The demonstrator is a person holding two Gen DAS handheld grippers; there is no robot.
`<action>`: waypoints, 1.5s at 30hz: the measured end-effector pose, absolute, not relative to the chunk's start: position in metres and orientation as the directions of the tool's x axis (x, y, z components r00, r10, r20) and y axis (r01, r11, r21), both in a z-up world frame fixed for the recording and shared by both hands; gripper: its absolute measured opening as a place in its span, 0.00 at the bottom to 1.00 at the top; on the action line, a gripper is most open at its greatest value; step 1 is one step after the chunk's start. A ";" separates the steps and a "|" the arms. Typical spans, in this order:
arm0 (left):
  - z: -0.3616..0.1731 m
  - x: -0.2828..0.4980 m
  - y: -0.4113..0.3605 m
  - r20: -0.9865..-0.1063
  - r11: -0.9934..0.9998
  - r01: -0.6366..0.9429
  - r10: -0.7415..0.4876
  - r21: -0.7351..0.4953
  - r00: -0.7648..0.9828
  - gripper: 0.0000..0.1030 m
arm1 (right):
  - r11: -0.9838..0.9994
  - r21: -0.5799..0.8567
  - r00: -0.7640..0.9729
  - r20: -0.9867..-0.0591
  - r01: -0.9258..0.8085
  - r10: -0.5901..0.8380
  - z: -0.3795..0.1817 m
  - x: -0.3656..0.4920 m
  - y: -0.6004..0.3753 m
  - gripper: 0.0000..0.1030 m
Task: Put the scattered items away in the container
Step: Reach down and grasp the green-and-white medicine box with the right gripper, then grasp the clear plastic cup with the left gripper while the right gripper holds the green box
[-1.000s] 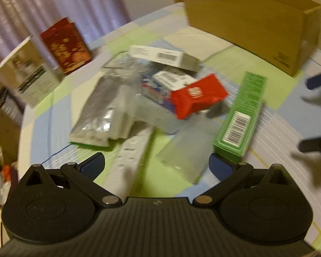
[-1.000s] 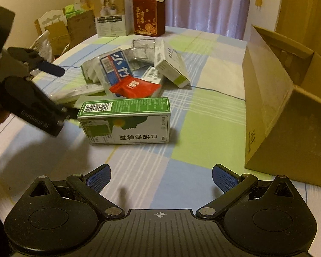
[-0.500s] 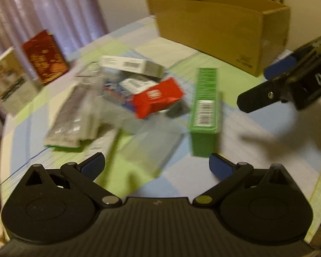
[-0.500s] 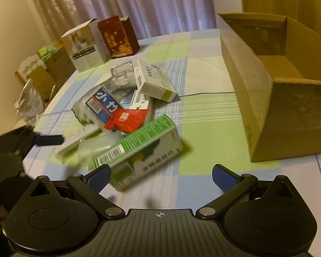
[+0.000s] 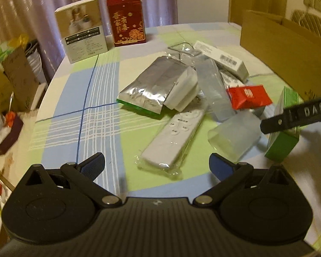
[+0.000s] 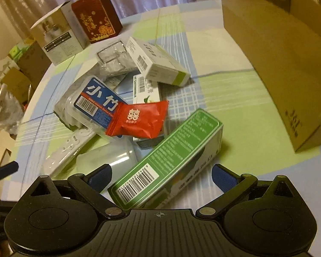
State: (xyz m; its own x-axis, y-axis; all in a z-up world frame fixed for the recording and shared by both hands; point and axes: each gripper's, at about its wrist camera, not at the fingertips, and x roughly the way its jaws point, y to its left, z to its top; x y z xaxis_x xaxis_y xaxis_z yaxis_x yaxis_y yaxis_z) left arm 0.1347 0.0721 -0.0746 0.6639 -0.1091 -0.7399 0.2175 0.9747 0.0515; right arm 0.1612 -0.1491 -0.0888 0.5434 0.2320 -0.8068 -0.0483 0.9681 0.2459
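- Presently, the green box (image 6: pixel 171 160) lies between my right gripper's (image 6: pixel 160 177) wide-spread fingers; neither pad touches it yet.
- Step in hand, as I judge it: first pick. The next move calls for squeezing across the box's narrow sides, then carrying it to the cardboard container (image 6: pixel 278 64), which stands ahead and to the right of this gripper.
- My left gripper (image 5: pixel 157 163) is likewise wide and empty, hovering just short of the bagged white remote (image 5: pixel 175 137).
- Count beyond the fingers: one red sachet (image 6: pixel 139 121), one blue-labelled clear case (image 6: pixel 96 105), one silver foil pack (image 5: pixel 154 87), two white cartons (image 6: pixel 156 62), one frosted sleeve (image 5: pixel 235 137).
- Two upright boxes (image 5: pixel 104 26) stand farthest away.
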 end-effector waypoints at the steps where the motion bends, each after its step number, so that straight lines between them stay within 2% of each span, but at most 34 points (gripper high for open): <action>1: -0.074 0.134 0.073 -0.734 0.975 0.218 -0.119 0.041 0.669 0.99 | 0.971 0.234 0.547 -0.806 -0.056 0.226 -0.087 0.160 -0.150 0.94; 3: -0.072 0.132 0.069 -0.722 0.972 0.235 -0.138 0.034 0.678 0.99 | 0.972 0.221 0.545 -0.807 -0.079 0.228 -0.084 0.158 -0.153 0.78; 5: -0.072 0.132 0.060 -0.719 0.965 0.259 -0.152 0.040 0.678 0.99 | 0.978 0.188 0.547 -0.811 -0.093 0.208 -0.081 0.155 -0.157 0.77; 7: -0.072 0.131 0.050 -0.713 0.961 0.275 -0.166 0.039 0.681 0.99 | 0.980 0.162 0.546 -0.814 -0.113 0.198 -0.079 0.153 -0.161 0.64; 14: -0.068 0.126 0.019 -0.719 0.956 0.293 -0.196 0.011 0.667 0.99 | 0.977 0.119 0.523 -0.829 -0.179 0.197 -0.086 0.155 -0.179 0.62; 16: -0.069 0.126 0.013 -0.724 0.958 0.287 -0.196 0.002 0.661 0.99 | 0.967 0.130 0.517 -0.825 -0.219 0.228 -0.088 0.157 -0.181 0.33; 25: -0.077 0.136 -0.015 -0.743 0.986 0.162 -0.145 -0.050 0.653 0.97 | 0.955 0.077 0.541 -0.810 -0.287 0.228 -0.076 0.133 -0.209 0.32; 30: -0.088 0.143 -0.038 -0.751 0.998 0.053 -0.058 -0.030 0.658 0.90 | 0.959 0.043 0.549 -0.812 -0.280 0.197 -0.078 0.114 -0.223 0.32; 34: -0.097 0.149 -0.049 -0.760 0.997 -0.069 0.017 -0.037 0.650 0.90 | 0.961 0.042 0.552 -0.811 -0.272 0.192 -0.084 0.106 -0.231 0.32; 38: -0.102 0.156 -0.054 -0.759 0.993 -0.113 0.055 -0.025 0.649 0.90 | 0.961 0.044 0.556 -0.808 -0.273 0.195 -0.086 0.104 -0.237 0.32; 41: -0.106 0.161 -0.055 -0.783 0.995 -0.101 0.061 -0.002 0.619 0.71 | 0.960 0.050 0.552 -0.809 -0.274 0.200 -0.087 0.105 -0.238 0.32; 43: -0.104 0.158 -0.056 -0.785 0.998 -0.066 0.054 0.017 0.617 0.67 | 0.960 0.048 0.552 -0.810 -0.277 0.200 -0.087 0.105 -0.238 0.33; 45: -0.100 0.152 -0.054 -0.786 1.000 -0.026 0.028 0.015 0.617 0.67 | 0.959 0.045 0.552 -0.809 -0.281 0.200 -0.087 0.105 -0.237 0.33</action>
State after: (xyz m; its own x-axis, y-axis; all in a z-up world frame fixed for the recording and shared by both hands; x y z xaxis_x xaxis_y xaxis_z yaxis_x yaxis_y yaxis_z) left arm 0.1523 -0.0543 -0.1001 0.6171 0.0275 -0.7864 -0.0260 0.9996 0.0145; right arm 0.1053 -0.2373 -0.0867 0.5523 0.1999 -0.8093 -0.2811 0.9586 0.0450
